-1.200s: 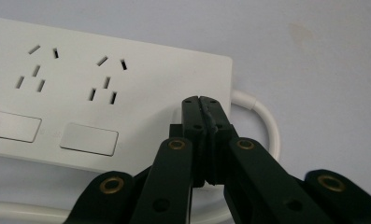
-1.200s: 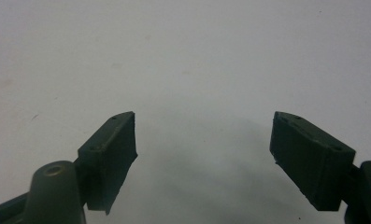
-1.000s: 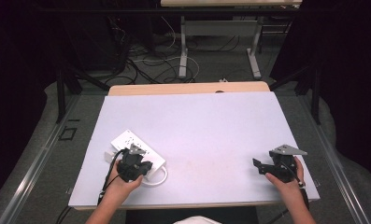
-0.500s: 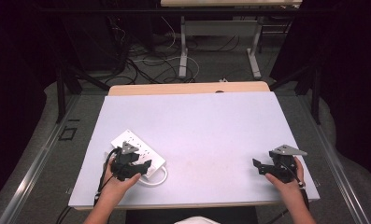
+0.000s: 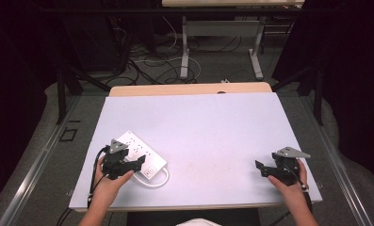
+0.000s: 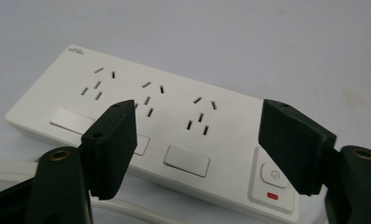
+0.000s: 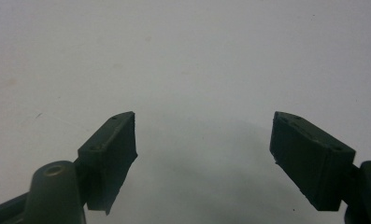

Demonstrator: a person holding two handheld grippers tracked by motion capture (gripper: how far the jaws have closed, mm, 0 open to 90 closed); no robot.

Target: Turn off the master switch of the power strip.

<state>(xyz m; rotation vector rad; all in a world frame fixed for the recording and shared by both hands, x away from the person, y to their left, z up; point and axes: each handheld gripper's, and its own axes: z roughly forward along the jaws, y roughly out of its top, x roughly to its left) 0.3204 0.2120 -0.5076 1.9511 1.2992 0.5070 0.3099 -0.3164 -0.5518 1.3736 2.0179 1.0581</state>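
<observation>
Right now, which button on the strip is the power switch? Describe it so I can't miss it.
On the table, find the white power strip beside the left gripper. The power button sits at its cord end, past three socket groups; it alone has a power symbol above a red mark.

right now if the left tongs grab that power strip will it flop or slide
The power strip looks like a rigid plastic block, so it probably won't flop. Its smooth casing may slip. Its white cord curls beside it and will likely drag.

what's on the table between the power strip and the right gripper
Nothing. In the high view the stretch of white table from the power strip across to the right gripper is bare, apart from faint smudges.
</observation>
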